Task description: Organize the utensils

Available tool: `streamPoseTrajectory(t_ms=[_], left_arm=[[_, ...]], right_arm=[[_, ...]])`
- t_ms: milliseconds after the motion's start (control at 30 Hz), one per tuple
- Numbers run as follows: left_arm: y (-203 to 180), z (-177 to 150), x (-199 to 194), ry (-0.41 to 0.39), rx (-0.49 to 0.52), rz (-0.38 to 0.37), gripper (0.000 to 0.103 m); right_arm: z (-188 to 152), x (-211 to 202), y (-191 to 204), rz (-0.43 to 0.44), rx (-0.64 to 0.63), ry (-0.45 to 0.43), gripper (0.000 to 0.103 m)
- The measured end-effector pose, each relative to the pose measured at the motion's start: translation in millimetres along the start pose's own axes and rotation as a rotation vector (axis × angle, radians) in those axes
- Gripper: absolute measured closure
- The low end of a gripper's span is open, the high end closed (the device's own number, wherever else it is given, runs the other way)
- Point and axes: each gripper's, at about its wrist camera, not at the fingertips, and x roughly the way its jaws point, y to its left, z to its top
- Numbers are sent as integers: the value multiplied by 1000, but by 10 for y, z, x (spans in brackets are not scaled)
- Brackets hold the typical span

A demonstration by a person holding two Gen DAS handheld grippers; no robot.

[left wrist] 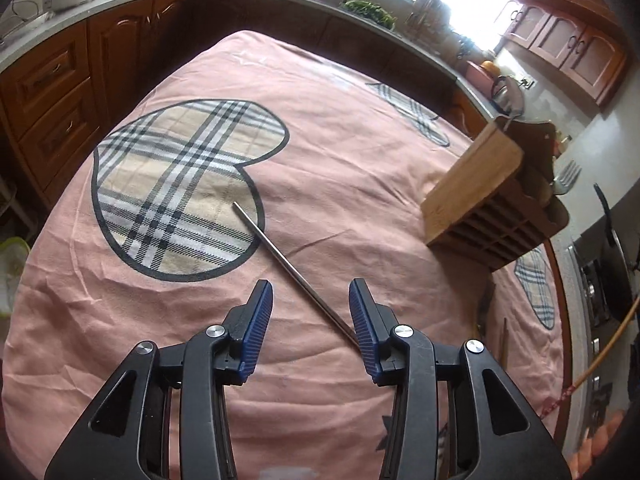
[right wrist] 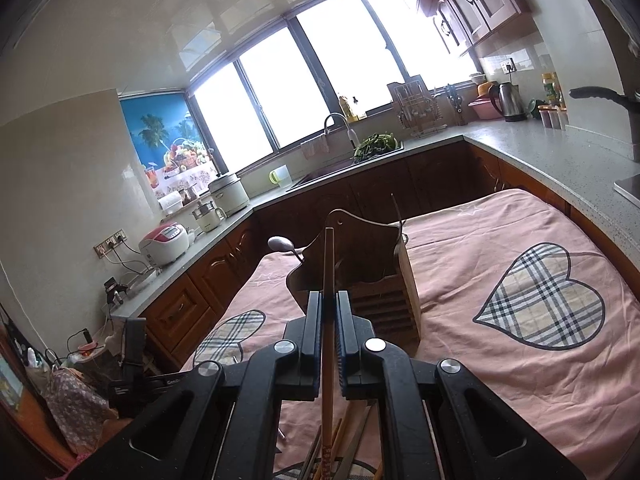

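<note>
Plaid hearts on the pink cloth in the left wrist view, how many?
3. One large plaid heart ahead-left, one far heart behind the wooden holder, one right-edge heart beyond it. Others may be hidden.

a thin metal chopstick [left wrist: 294,270] lies flat on the pink cloth, slanting from the edge of the plaid heart down toward the lower right. a wooden utensil holder [left wrist: 486,200] with a slatted front stands upright near it, to its right; a fork [left wrist: 566,174] and a spoon [right wrist: 281,245] stick up from it. a wooden chopstick [right wrist: 329,276] stands upright in front of the holder. more chopsticks [right wrist: 340,452] lie bunched low in the right wrist view, too blurred to count.
</note>
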Motion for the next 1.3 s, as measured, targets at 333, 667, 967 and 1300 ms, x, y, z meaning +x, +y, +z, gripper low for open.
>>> streamPoseTrajectory(t_ms=[333,667,967,1300], left_arm=[[-276,215,560,14,142,199,80],[-335,208,181,-5,121,10,99],[-637,144,-631,-136,173,-152,99],[-780,133,-1084,-214,211,-238,99]], right_arm=[[2,151,-147,15,26,35,97],[80,100,-192,9,29,21,97],[130,32,-71,21,10,-1,97],[168,-19,56,25,-11,-24,97]])
